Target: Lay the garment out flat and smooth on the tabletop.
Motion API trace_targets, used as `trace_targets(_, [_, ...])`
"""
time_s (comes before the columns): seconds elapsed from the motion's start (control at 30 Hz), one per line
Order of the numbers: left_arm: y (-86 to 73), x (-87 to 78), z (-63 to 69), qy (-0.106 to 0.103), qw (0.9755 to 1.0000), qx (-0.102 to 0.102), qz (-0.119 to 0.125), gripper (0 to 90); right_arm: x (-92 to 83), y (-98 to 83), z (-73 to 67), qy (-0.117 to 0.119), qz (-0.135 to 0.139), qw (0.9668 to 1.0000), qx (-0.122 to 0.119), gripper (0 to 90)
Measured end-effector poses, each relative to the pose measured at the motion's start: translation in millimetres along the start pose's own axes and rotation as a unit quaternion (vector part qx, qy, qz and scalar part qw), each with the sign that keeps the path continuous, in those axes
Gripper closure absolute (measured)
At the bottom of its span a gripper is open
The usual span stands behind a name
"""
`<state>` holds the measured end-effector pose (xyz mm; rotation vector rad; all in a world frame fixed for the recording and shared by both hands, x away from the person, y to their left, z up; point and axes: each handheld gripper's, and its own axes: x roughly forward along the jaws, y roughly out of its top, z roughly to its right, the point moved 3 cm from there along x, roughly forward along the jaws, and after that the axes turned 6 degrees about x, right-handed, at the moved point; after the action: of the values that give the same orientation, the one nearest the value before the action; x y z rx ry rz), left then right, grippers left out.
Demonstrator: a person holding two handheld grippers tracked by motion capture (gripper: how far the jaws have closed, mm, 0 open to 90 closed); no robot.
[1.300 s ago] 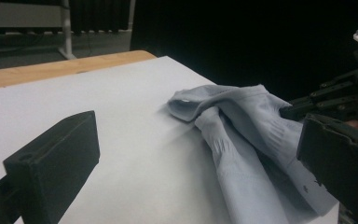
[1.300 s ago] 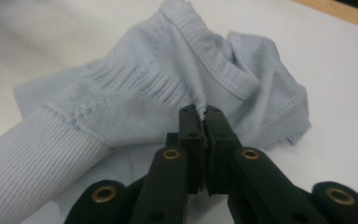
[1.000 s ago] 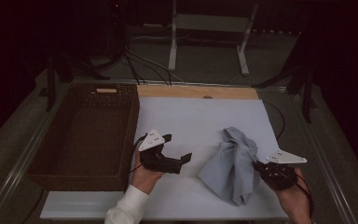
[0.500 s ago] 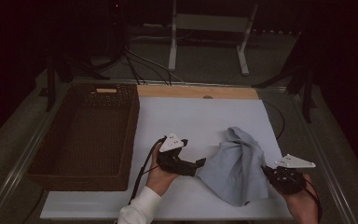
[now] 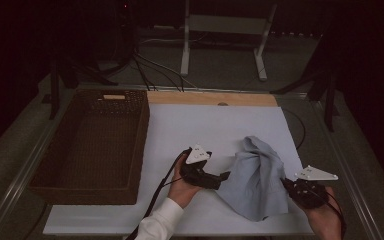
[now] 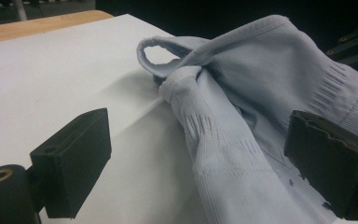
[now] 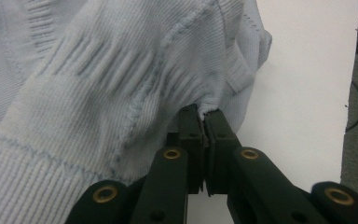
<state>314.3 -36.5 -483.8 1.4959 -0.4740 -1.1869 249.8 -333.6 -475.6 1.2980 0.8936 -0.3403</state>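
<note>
wicker basket [image 5: 87, 142] left, clear of shirt [image 5: 257, 180]

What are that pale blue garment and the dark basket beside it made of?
The pale blue garment looks like soft ribbed knit fabric, perhaps cotton: fine ribs, stitched hems and limp folds show in both gripper views. The basket seems woven wicker or rattan, dark brown and matte, with a plaited texture on its walls.

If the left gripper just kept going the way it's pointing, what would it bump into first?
Most likely the light blue garment: the left gripper has open jaws, and the fabric's edge already lies between them. Depth is hard to judge.
</note>
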Motion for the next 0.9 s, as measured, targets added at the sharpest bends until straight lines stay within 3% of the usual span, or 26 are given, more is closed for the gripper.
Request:
trace_targets(0.3, [2.2, 20.2, 0.8, 0.0, 0.9999, 0.004, -0.017, 12.1, -0.4, -0.4, 0.4, 0.002, -0.001, 1.0, 0.0, 87.5])
trace_targets(0.63, [7.9, 48.7, 9.2, 0.002, 0.9978, 0.011, -0.066, 21.1, -0.4, -0.3, 0.2, 0.003, -0.001, 1.0, -0.001, 87.5])
trace_targets(0.67, [7.9, 48.7, 9.2, 0.002, 0.9978, 0.011, -0.066, 26.0, -0.4, -0.3, 0.2, 0.003, -0.001, 1.0, -0.001, 87.5])
trace_targets(0.7, [7.3, 54.6, 9.7, -0.007, 0.9963, 0.011, -0.085, 33.7, -0.6, -0.3, 0.2, 0.003, -0.001, 1.0, -0.001, 87.5])
trace_targets(0.77, [6.0, 59.0, 9.8, -0.021, 0.9954, 0.005, -0.094, 40.7, -0.6, -0.2, 0.2, 0.004, 0.0, 1.0, -0.001, 87.5])
trace_targets(0.9, [5.3, 60.1, 10.9, -0.021, 0.9942, 0.009, -0.105, 68.4, -0.8, -0.1, 0.3, 0.004, 0.0, 1.0, -0.003, 87.5])
